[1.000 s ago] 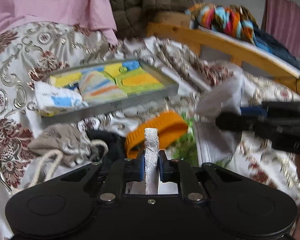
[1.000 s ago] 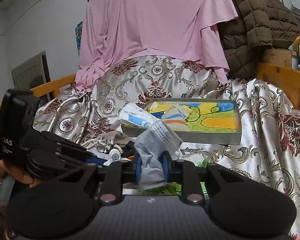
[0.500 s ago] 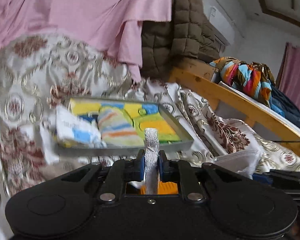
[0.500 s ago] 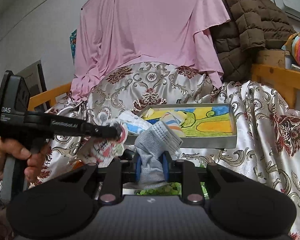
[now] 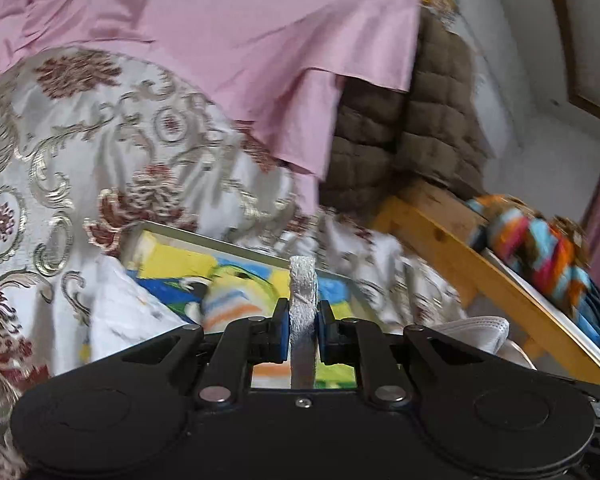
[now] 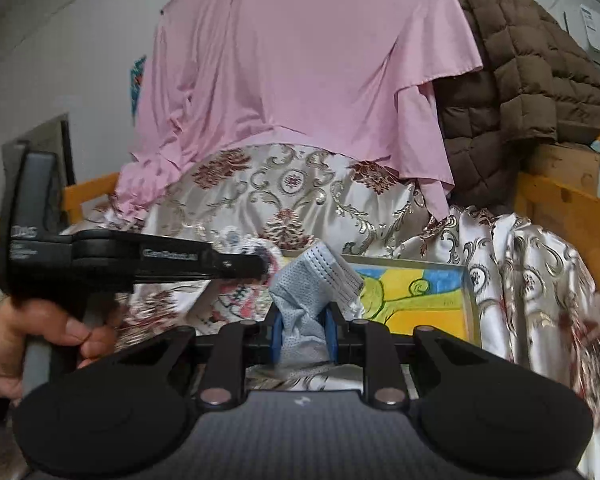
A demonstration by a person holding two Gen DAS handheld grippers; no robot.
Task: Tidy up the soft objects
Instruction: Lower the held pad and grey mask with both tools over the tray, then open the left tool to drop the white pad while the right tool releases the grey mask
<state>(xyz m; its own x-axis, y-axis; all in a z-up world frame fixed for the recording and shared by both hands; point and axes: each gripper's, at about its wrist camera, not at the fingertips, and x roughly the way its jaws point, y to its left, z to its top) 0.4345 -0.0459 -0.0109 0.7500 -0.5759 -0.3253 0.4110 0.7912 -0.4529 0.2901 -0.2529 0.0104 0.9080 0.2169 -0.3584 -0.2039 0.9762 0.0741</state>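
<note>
Right tool [image 6: 303,334] clamps a face mask [image 6: 314,280]; left tool [image 5: 303,330] pinches white cloth [image 5: 302,292], tray [image 6: 471,292] beyond.

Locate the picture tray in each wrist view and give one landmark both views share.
Left wrist: tray at lower centre, behind the left gripper.
Right wrist: tray right of centre, beyond the right gripper.
Shared landmark: the pink cloth hanging above it.

Black left gripper [image 5: 303,330], blue-padded jaws, silver screws, grey handle
</note>
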